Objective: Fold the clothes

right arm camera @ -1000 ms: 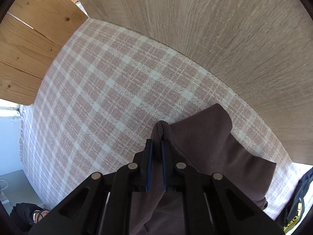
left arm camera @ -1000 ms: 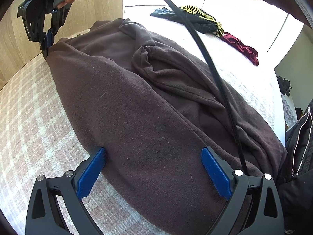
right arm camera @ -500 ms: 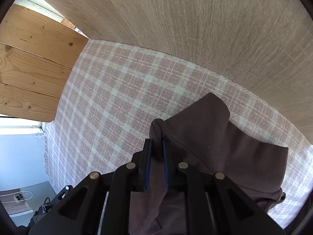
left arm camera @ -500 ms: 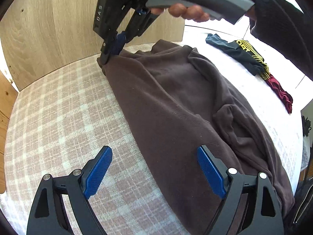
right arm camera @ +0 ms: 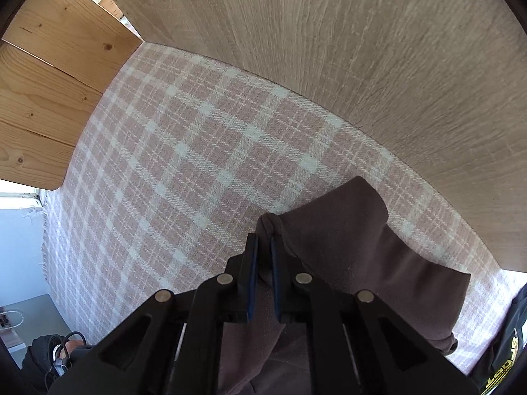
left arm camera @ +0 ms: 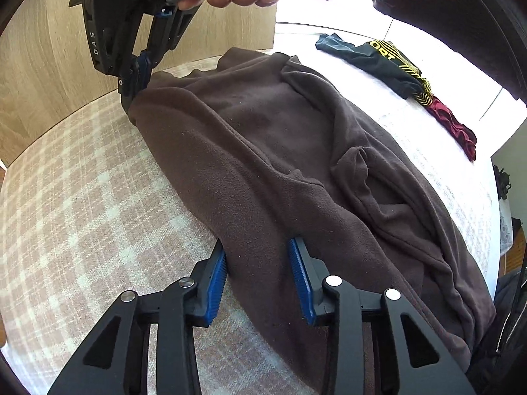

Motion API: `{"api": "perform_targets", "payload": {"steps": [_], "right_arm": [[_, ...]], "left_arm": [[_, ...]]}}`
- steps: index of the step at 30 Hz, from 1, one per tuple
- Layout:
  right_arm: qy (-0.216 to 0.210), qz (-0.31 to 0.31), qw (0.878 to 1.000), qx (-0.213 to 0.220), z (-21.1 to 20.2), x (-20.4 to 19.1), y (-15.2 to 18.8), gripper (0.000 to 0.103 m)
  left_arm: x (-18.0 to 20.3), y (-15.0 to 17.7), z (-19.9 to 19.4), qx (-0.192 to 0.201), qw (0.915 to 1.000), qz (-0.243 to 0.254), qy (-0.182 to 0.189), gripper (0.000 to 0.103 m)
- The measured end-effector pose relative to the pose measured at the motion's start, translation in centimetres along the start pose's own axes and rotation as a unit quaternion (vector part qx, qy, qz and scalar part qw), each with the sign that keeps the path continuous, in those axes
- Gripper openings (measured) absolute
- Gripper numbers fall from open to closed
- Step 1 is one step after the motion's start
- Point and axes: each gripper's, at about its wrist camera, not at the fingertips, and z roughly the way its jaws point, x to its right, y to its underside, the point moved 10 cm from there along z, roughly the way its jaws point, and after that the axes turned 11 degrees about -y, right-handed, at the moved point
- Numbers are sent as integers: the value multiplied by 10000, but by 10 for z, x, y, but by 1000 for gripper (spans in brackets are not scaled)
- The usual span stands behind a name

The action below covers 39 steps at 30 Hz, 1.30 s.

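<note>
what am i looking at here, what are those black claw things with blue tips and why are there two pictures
They are two hand-held clamps, one in each of a person's hands, each carrying a camera that looks along its own fingers, so there is one picture per clamp.

The left gripper has just been closing around the near edge of a dark brown fleece garment that lies on a bed with a pink-and-white checked blanket. The blue pads sit against the fold.

The right gripper, also visible at the top of the left picture, is shut on the garment's far corner.

Further back lie a dark sports garment with yellow print and a dark red cloth.
</note>
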Motion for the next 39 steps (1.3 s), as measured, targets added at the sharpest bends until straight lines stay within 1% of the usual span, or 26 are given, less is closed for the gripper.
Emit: {"api": "perform_targets", "payload": {"steps": [5,6,8,9,10,13,15,16,17,18,19,20,21,22,24,25,26,28,30,31,32,33,34,35,37,39], "right_arm": [[-311,311,9986,301,-17,14,2,7],[-353,376,9980,358,-19,17,3,7],[-386,452,9973,432,-22,23,5,7],[-389,477,9970,460,-24,25,7,7],[-381,489,9970,473,-25,27,8,7],[-305,451,9972,506,-27,30,11,7],[-422,519,9961,569,-29,30,11,7],[-552,587,9948,625,-32,29,11,7],[-658,641,9935,673,-33,28,11,7],[-723,669,9926,705,-35,28,11,7],[-787,697,9917,737,-36,27,12,7],[-800,712,9913,769,-33,21,8,7],[-732,709,9916,797,-26,12,-1,7],[-693,721,9916,820,-23,11,-4,7],[-550,609,9939,737,-11,10,-5,7],[-433,516,9954,681,-5,10,-5,7],[-276,422,9963,689,-3,9,-7,7],[-114,324,9955,883,-18,4,-7,9],[-107,255,9912,1293,-50,-3,1,11],[-145,244,9876,1541,-70,-7,10,19],[-273,262,9829,1800,-87,-14,21,30],[-470,272,9781,2009,-96,-26,34,35],[-675,256,9740,2148,-106,-37,54,43],[-855,230,9709,2224,-113,-48,76,44],[-1072,159,9710,2132,-116,-70,133,44],[-1054,166,9746,1970,-123,-81,201,44]], "left_arm": [[10,13,-11,-42,9978,555,-364,31],[14,18,-13,-54,9968,697,-394,28],[23,28,-18,-81,9943,967,-447,28],[25,31,-20,-104,9939,1011,-421,28],[23,32,-23,-135,9950,928,-332,25],[16,31,-30,-189,9975,678,-110,24],[3,20,-35,24,9982,512,-307,25],[-6,14,-35,138,9977,407,-525,26],[-12,9,-33,156,9982,244,-529,26],[-16,5,-31,168,9986,109,-497,29],[-14,4,-28,167,9990,80,-406,29],[-8,5,-24,136,9991,199,-357,29],[3,12,-20,21,9988,419,-264,29],[13,19,-17,-80,9978,628,-208,32],[27,38,-18,-200,9949,949,-269,34],[27,43,-23,-216,9945,975,-310,34],[25,48,-29,-247,9948,936,-308,34],[14,57,-48,-352,9976,576,-161,35],[1,62,-68,-277,9983,381,-342,33],[-3,63,-77,-232,9983,316,-423,33],[-4,64,-85,-167,9984,278,-468,33],[-5,65,-93,-103,9983,240,-514,33],[-4,66,-99,-50,9985,202,-513,33],[1,68,-102,-25,9990,171,-404,34],[17,75,-105,14,9997,156,-171,35],[38,85,-98,-72,9997,227,59,36]]}}
